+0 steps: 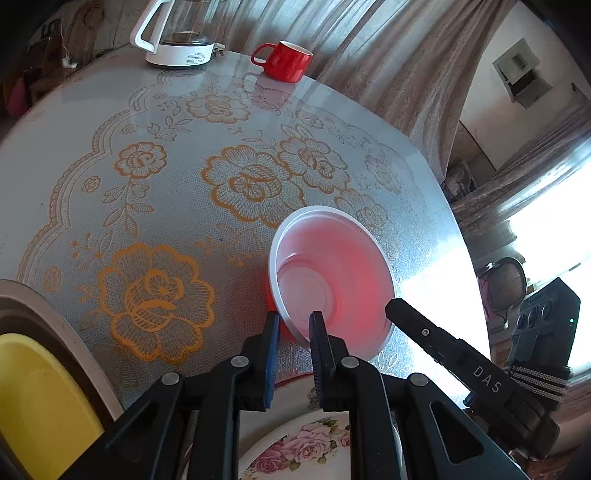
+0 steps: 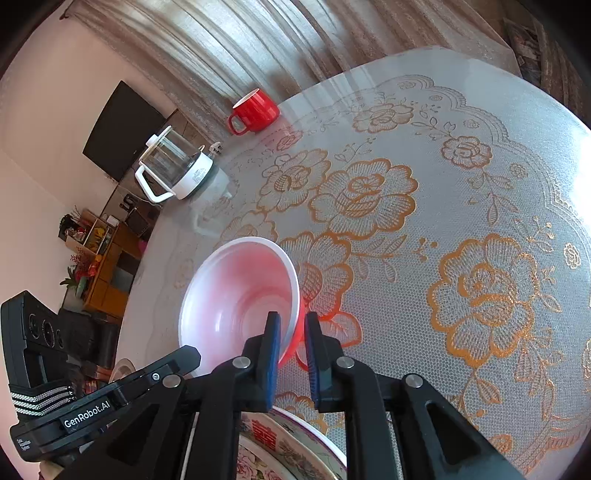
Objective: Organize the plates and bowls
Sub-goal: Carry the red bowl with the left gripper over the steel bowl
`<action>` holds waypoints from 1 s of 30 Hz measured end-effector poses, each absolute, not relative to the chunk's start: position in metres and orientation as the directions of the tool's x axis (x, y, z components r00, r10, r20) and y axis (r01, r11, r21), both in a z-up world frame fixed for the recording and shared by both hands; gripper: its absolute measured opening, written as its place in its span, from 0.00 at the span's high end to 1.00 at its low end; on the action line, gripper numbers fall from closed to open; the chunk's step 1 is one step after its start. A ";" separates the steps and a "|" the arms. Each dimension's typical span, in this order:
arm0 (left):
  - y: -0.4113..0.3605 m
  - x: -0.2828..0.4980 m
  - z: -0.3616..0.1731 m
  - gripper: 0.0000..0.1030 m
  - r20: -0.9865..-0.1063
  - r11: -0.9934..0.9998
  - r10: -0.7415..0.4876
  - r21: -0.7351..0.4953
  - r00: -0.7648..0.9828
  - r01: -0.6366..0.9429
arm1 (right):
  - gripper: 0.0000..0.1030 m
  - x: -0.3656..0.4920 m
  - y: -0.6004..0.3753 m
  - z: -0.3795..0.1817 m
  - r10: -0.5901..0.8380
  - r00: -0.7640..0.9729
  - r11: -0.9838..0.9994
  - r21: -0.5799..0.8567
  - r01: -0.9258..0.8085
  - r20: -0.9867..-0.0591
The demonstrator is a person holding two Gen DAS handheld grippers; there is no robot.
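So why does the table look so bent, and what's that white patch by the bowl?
Left wrist view: the fisheye lens curves the floral-clothed round table, and window sunlight blows out to white right of the red-and-white plastic bowl. Right wrist view: same curving; the light is even, and the bowl looks sharp.

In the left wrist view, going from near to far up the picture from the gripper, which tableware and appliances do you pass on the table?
Floral-patterned white plate under the left gripper, then the red plastic bowl with a white inside pinched at its rim, then the red ceramic mug, then the white-based glass electric kettle.
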State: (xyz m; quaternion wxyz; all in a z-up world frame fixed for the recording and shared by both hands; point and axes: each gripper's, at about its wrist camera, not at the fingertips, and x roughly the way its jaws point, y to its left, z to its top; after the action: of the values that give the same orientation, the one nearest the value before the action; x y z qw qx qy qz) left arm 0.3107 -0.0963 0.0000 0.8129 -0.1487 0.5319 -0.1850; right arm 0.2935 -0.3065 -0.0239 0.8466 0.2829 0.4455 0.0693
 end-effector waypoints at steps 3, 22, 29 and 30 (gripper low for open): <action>-0.094 0.309 0.001 0.85 -0.810 0.893 -0.449 -0.425 0.377 0.149 | 0.86 0.295 -0.300 -0.022 0.362 0.591 0.838 0.529 0.132 -0.721; -0.067 0.255 0.046 0.85 -0.713 0.892 -0.450 -0.381 0.538 0.242 | 0.86 0.280 -0.268 -0.002 0.388 0.617 0.842 0.535 0.065 -0.685; -0.047 0.235 0.058 0.85 -0.680 0.893 -0.445 -0.380 0.583 0.239 | 0.86 0.271 -0.248 0.012 0.417 0.630 0.839 0.544 0.011 -0.655; -0.044 0.232 0.060 0.85 -0.676 0.893 -0.445 -0.380 0.587 0.240 | 0.86 0.269 -0.245 0.014 0.419 0.633 0.840 0.543 0.003 -0.652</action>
State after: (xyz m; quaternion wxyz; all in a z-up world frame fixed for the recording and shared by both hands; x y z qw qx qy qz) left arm 0.2321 -0.0440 0.0595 0.8819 -0.1252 0.4110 -0.1941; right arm 0.2688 -0.2450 0.0142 0.8664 0.2561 0.4115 0.1201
